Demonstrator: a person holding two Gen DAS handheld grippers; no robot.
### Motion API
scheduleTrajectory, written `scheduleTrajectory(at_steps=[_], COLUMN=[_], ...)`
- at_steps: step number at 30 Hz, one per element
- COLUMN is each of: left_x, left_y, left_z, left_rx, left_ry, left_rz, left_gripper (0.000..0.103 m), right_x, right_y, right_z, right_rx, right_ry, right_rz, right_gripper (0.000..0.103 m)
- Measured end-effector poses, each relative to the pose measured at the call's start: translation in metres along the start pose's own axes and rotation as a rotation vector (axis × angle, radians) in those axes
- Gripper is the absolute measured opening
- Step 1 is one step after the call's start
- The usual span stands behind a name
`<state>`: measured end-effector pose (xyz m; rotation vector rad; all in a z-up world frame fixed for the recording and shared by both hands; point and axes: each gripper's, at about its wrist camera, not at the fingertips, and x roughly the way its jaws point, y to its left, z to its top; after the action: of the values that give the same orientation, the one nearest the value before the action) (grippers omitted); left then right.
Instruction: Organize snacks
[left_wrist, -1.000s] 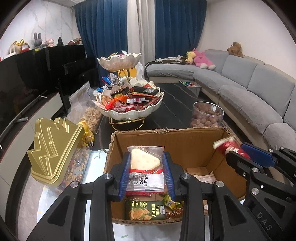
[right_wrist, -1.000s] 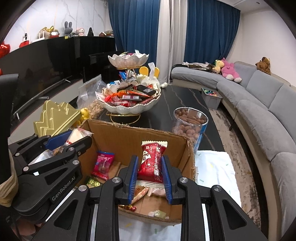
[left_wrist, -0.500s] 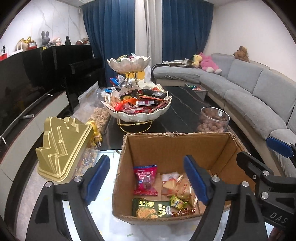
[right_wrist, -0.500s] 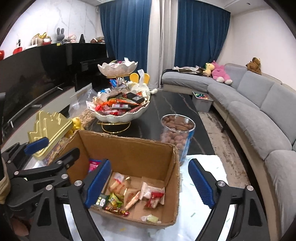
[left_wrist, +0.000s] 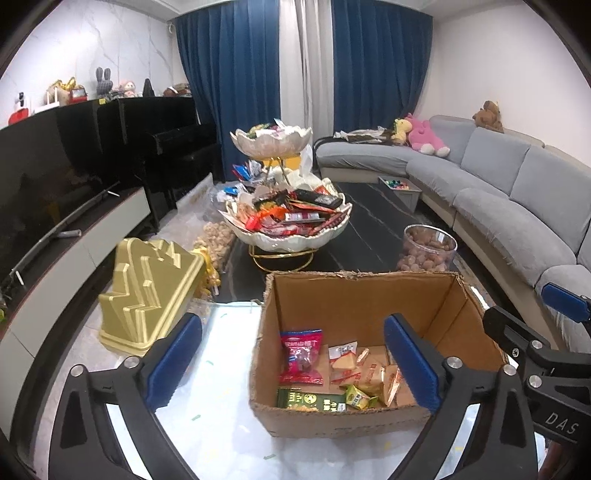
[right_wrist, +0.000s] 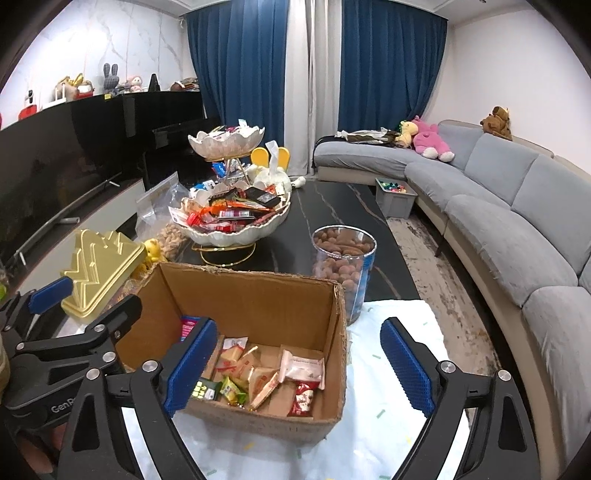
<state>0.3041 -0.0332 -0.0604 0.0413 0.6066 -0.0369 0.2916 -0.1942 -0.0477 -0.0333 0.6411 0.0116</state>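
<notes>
An open cardboard box (left_wrist: 354, 295) (right_wrist: 251, 295) stands on the white cloth just in front of both grippers. Loose snacks lie on its floor: a red packet (left_wrist: 301, 356), a cheese-wedge packet (left_wrist: 343, 363), a green cracker pack (left_wrist: 310, 398) and a red-and-white bar (right_wrist: 304, 397). My left gripper (left_wrist: 291, 328) hovers above the box's near left part, its jaws opening wide with nothing between the blue pads. Over the near right part, my right gripper (right_wrist: 298, 332) also has its jaws opening and holds nothing.
A two-tier shell bowl stand (left_wrist: 291, 221) (right_wrist: 229, 218) heaped with snacks sits behind the box on the dark table. A clear jar of brown nuts (left_wrist: 426, 249) (right_wrist: 343, 266) stands at the right, a gold stepped box (left_wrist: 151, 291) at the left. A grey sofa (right_wrist: 517, 229) runs along the right.
The left gripper let go of the cheese-wedge packet and the right let go of the red-and-white bar. Both packets now lie in the box. Both grippers opened wide and rose slightly.
</notes>
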Motion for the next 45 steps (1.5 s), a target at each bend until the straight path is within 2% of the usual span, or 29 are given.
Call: scheduleTrajectory(at_steps=[11, 21, 33, 45], left_x=[-0.048, -0.087, -0.131, -0.17], left_y=[0.004, 0.005, 0.004, 0.005], left_z=[-0.006, -0.023, -0.044, -0.075], left_rx=[0.016, 0.03, 0.061, 0.044], left_ry=[-0.025, 0.0, 0.013, 0.076], left_rz=[0.01, 0.011, 0.003, 0.001], left_gripper=[0.103, 0.103, 0.103, 0.103], right_x=[-0.046, -0.091, -0.133, -0.166], right_y=[0.004, 0.003, -0.001, -0.008], right_z=[-0.008, -0.021, -0.044, -0.079], right_rx=[-0.008, -0.007, 0.005, 0.055], right_ry=[-0.028, -0.036, 0.002, 0.078], right_rz=[0.001, -0.023, -0.024, -0.018], right_gripper=[0.093, 0.093, 0.093, 0.093])
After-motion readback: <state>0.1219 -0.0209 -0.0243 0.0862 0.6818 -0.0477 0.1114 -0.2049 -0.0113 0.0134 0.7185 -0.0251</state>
